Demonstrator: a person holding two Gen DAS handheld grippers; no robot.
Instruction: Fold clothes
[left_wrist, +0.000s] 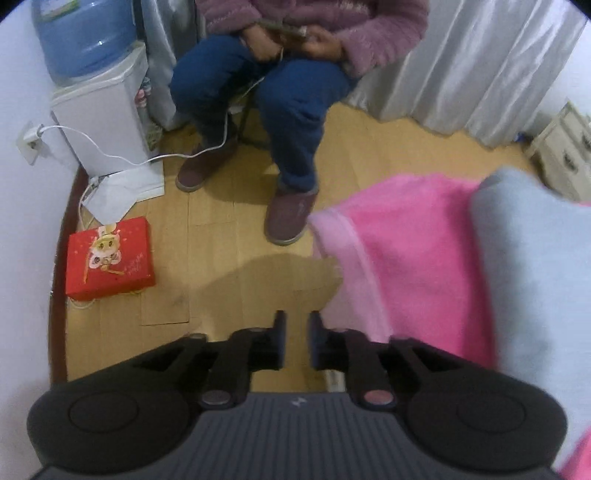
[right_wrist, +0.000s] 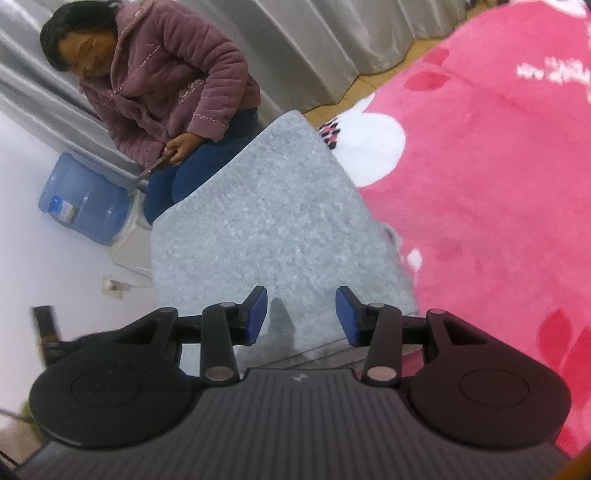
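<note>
Right wrist: grey garment (right_wrist: 266, 221) under tool (right_wrist: 301, 314).

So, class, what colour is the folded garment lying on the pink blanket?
Light grey, clearest in the right wrist view.

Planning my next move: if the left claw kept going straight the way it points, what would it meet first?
Probably the bare wooden floor; nothing sits between the left claw fingers. The pink blanket hangs just to its right, though depth is unclear.

Wood floor (left_wrist: 236, 236), white wall (left_wrist: 22, 92), prob. grey curtains (left_wrist: 480, 66).
</note>
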